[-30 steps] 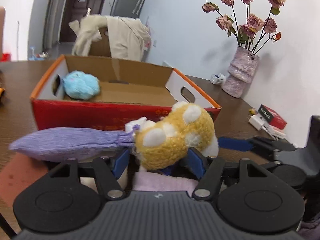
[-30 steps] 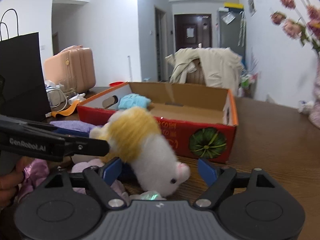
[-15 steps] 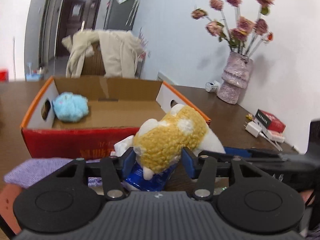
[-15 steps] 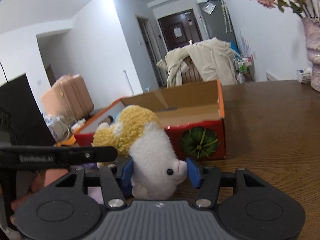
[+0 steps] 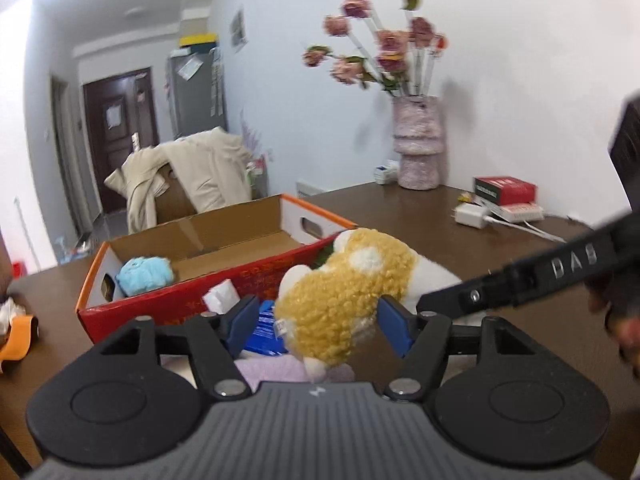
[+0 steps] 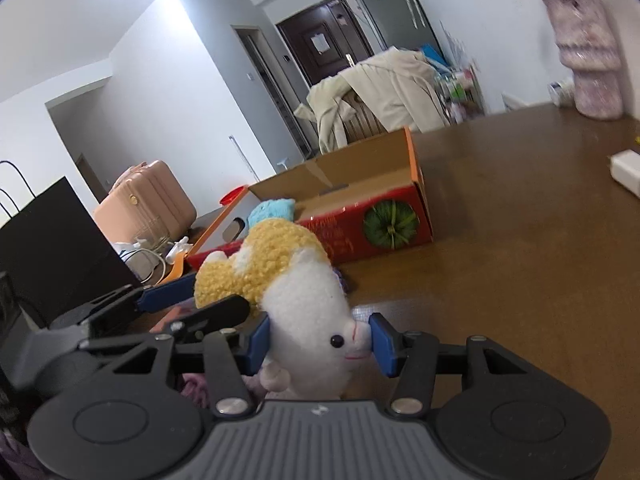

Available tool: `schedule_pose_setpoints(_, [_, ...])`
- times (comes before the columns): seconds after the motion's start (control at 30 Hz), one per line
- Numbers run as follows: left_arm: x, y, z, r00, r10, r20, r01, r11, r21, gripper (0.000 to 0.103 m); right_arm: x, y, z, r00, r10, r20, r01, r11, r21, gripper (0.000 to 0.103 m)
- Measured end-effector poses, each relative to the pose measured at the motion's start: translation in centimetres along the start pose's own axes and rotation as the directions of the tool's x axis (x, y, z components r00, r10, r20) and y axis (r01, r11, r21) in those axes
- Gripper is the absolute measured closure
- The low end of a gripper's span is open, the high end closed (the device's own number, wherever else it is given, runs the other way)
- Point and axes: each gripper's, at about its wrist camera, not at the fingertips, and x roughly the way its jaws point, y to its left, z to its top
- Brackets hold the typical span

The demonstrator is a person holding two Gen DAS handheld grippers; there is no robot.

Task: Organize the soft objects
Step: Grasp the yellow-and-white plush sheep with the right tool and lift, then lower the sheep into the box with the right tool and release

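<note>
Two hand-held grippers hold one plush toy between them, lifted above a brown table. The left hand-held gripper has the toy's yellow, curly rear between its blue pads; its jaws have just been opening, and the left pad stands slightly clear of the fur, so the grip looks loose, though the right pad is partly hidden. The right hand-held gripper is clenched on the toy's white head, pads pressing on either side of the face; its jaws have just been closing on it.

The toy's long axis runs across from one hand-held gripper to the other, yellow end to the left hand, white end to the right.

An open cardboard box with red sides lies ahead of both grippers, farther along the table, its long side facing them. A blue plush already sits in its left end. The box is just beyond the toy in the left view and a little left of centre in the right view, so the left hand seems nearer. The coming move is likely forward and over the near wall.
</note>
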Motion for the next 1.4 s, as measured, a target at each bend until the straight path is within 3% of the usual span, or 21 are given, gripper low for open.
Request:
schedule_pose_setpoints(0.03, [-0.2,-0.4,-0.2,1.0,-0.024,-0.004,0.024,1.0,0.014,0.05,-0.4,0.2,-0.2,1.0,-0.006,-0.005,0.006,1.0,-0.003,0.051])
schedule_pose_setpoints(0.2, [-0.9,-1.7,-1.1,0.997,-0.074,-0.001,0.074,0.996,0.042,0.055,-2.3,0.3,-1.6,0.999,-0.029,-0.038,0.029,1.0,0.007,0.051])
schedule_pose_setpoints(0.4, [0.3,-0.7,-1.6,0.991,-0.12,-0.061,0.117,0.991,-0.057,0.057,-3.5,0.3,-3.0,0.999,-0.047,-0.017,0.047,0.998,-0.038,0.051])
schedule_pose_setpoints(0.73, [1.9,1.9,0.0,0.983,-0.167,-0.082,0.149,0.97,-0.194,0.059,-3.4,1.1,-2.8,0.997,-0.064,0.037,0.069,0.988,-0.14,0.049])
schedule_pose_setpoints(0.93, [3.7,4.6,2.0,0.971,-0.22,-0.09,0.187,0.94,-0.284,0.06,-2.8,2.2,-1.2,0.992,-0.069,0.107,0.094,0.963,-0.252,0.048])
schedule_pose_setpoints(1.07, [5.0,6.0,3.1,0.97,-0.227,-0.085,0.192,0.935,-0.298,0.061,-1.9,3.5,-0.5,0.981,-0.085,0.172,0.146,0.914,-0.379,0.045])
schedule_pose_setpoints(1.13, [5.5,6.4,3.3,0.972,-0.222,-0.082,0.189,0.936,-0.297,0.061,-1.1,3.7,0.0,0.978,-0.102,0.183,0.169,0.898,-0.406,0.05])
schedule_pose_setpoints(1.23, [5.6,6.4,3.7,0.981,-0.194,-0.034,0.178,0.949,-0.261,0.056,-0.3,3.3,1.1,0.98,-0.092,0.177,0.152,0.918,-0.365,0.055])
schedule_pose_setpoints(1.4, [6.4,6.3,4.5,0.983,-0.183,0.002,0.18,0.966,-0.184,0.043,0.6,1.0,3.9,0.989,-0.039,0.146,0.066,0.981,-0.182,0.057])
